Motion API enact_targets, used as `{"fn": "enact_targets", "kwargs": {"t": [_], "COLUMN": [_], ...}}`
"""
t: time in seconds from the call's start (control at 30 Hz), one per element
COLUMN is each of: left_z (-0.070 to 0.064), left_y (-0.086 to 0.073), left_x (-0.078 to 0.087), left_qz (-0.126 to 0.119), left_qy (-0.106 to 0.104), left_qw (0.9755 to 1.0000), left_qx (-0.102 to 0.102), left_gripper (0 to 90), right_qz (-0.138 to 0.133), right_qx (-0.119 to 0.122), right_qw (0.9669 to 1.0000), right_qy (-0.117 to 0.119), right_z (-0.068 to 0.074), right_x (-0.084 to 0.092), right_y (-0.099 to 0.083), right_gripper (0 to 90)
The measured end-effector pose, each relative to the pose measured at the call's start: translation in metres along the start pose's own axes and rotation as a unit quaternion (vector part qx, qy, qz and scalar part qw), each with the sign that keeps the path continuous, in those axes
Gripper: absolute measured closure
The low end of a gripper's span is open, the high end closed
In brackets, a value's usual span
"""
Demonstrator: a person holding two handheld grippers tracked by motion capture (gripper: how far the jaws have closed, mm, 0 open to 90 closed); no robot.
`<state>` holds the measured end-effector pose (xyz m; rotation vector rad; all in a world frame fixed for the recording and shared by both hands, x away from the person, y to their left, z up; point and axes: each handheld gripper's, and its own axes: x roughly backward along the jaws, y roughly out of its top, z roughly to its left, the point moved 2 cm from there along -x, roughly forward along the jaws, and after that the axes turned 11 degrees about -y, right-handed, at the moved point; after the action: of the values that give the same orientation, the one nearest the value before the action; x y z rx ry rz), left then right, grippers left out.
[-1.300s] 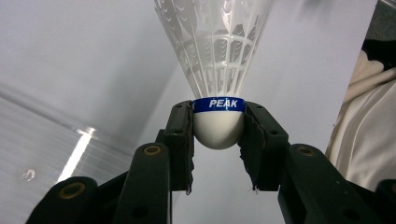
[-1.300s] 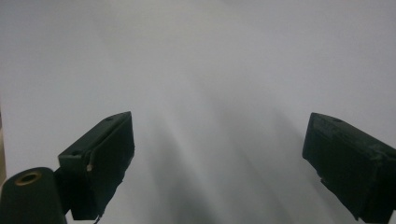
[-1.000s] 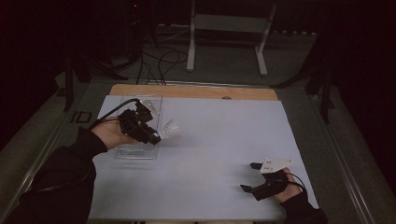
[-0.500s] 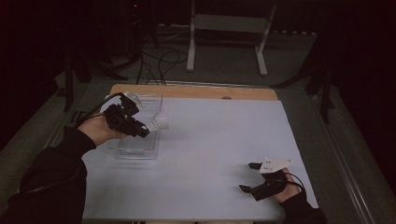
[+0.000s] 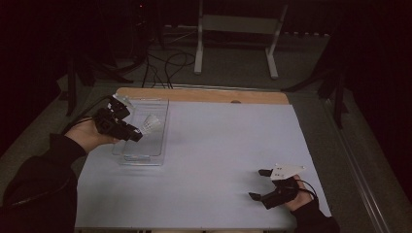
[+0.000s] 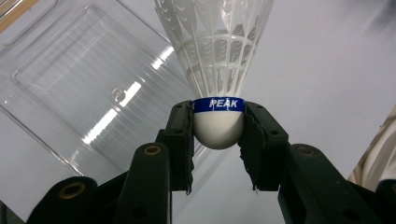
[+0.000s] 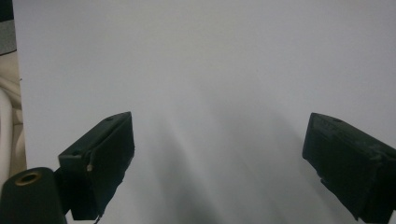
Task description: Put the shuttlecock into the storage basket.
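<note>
A white shuttlecock (image 6: 218,60) with a blue band reading PEAK is clamped by its round cork between the jaws of my left gripper (image 6: 217,133). In the high view that left gripper (image 5: 136,133) hovers over the left part of a clear plastic tray (image 5: 150,145), the shuttlecock (image 5: 152,124) pointing right with its skirt over the tray. The tray (image 6: 70,88) lies below the feathers in the left gripper view. My right gripper (image 5: 257,184) rests open at the table's near right corner, its jaws (image 7: 219,163) wide apart over bare white surface.
A white sheet (image 5: 223,145) covers the table, with a wooden strip (image 5: 204,95) along its far edge. Behind the table stand a metal frame (image 5: 238,39) and loose cables (image 5: 165,63) on the floor. Dark surroundings close in at both sides.
My left gripper has carried the shuttlecock leftward and slightly away from me, from the tray's middle toward its left side. The right gripper has stayed put.
</note>
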<state>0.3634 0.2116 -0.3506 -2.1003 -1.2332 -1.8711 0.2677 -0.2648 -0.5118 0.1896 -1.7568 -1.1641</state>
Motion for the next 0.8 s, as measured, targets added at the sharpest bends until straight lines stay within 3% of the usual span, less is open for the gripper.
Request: {"fn": "enact_targets", "kwargs": {"t": [0.4,0.63,0.8], "left_z": [0.015,0.029,0.036], "left_y": [-0.015,-0.024,-0.030], "left_x": [0.011,0.011,0.007], "left_qz": [-0.013,-0.033,-0.051], "left_qy": [0.022,0.044,0.048], "left_qw": [0.9993,0.9952,0.9931], "left_qx": [0.028,0.081,0.094], "left_gripper": [66.0,66.0,66.0], "right_qz": [-0.005,-0.005,-0.005], "right_qx": [-0.001,-0.002,-0.001], "right_qw": [1.0000,1.0000,1.0000], "right_qy": [0.001,0.004,0.004], "right_z": [0.000,0.000,0.000], "right_x": [0.001,0.002,0.003], "right_y": [0.001,0.001,0.001], "right_gripper": [9.0,9.0,9.0]}}
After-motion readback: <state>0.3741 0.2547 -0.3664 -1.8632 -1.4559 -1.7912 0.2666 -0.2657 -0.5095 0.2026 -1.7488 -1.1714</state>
